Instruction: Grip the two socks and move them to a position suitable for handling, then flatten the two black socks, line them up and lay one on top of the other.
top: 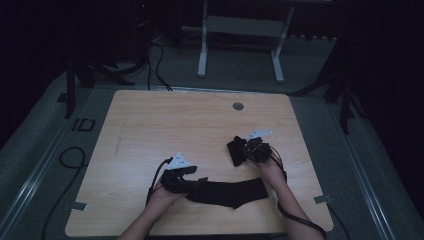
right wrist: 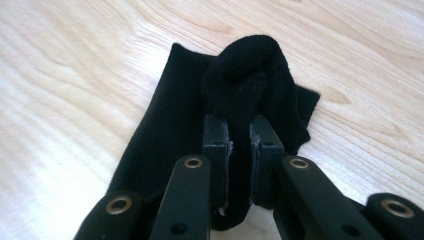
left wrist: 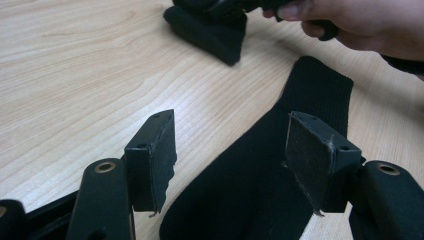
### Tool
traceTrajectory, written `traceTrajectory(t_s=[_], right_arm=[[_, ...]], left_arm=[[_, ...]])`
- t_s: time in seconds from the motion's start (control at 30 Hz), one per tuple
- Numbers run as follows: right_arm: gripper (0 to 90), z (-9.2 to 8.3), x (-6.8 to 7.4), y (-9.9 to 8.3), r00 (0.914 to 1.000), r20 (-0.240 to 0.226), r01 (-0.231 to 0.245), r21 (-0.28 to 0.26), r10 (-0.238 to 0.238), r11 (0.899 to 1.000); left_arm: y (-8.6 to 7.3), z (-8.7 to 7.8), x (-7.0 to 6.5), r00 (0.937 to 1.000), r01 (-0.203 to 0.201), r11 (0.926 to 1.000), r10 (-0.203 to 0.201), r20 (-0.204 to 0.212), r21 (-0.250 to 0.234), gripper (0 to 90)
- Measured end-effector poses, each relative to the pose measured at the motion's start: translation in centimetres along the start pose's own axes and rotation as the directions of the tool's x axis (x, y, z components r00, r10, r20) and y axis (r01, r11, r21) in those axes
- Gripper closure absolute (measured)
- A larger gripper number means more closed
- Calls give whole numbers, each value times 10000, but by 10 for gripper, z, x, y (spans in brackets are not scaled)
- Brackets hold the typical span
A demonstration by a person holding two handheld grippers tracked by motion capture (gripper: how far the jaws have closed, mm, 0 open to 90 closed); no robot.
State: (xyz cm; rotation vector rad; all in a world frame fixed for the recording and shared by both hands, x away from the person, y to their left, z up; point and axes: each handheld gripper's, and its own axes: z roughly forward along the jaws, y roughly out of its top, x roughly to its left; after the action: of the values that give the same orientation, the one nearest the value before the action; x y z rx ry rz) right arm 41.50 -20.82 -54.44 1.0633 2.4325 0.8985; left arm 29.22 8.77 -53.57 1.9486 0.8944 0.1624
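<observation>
High view: a long black sock is lying flat, running left to right along the near table edge; a folded sock is lying just beyond it, seemingly bunched.
Left gripper view: left gripper is standing partly open, straddling the long sock, pads not pressing.
Right gripper view: right gripper is pinching a raised fold of the folded sock.

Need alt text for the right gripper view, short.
The right gripper pinches a raised fold of a black sock between its two black jaws. The rest of the sock lies flat on the light wooden table.
</observation>
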Motion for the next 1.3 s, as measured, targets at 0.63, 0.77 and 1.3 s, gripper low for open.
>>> traceTrajectory(t_s=[0.63, 0.77, 1.3], right_arm=[[805, -41, 52, 10, 9844, -171, 1725, -964, -1749, 9803], [805, -35, 70, 7, 9746, -486, 2138, -897, -2187, 9727], [802, -26, 92, 12, 9555, -587, 2829, -948, -2891, 9544]], left_arm=[[45, 7, 5, 9991, 425, 9985, -427, -47, -357, 388], [55, 18, 12, 9962, 871, 9958, -868, 113, -281, 390], [66, 58, 38, 9844, 1721, 9831, -1740, 261, 625, 740]])
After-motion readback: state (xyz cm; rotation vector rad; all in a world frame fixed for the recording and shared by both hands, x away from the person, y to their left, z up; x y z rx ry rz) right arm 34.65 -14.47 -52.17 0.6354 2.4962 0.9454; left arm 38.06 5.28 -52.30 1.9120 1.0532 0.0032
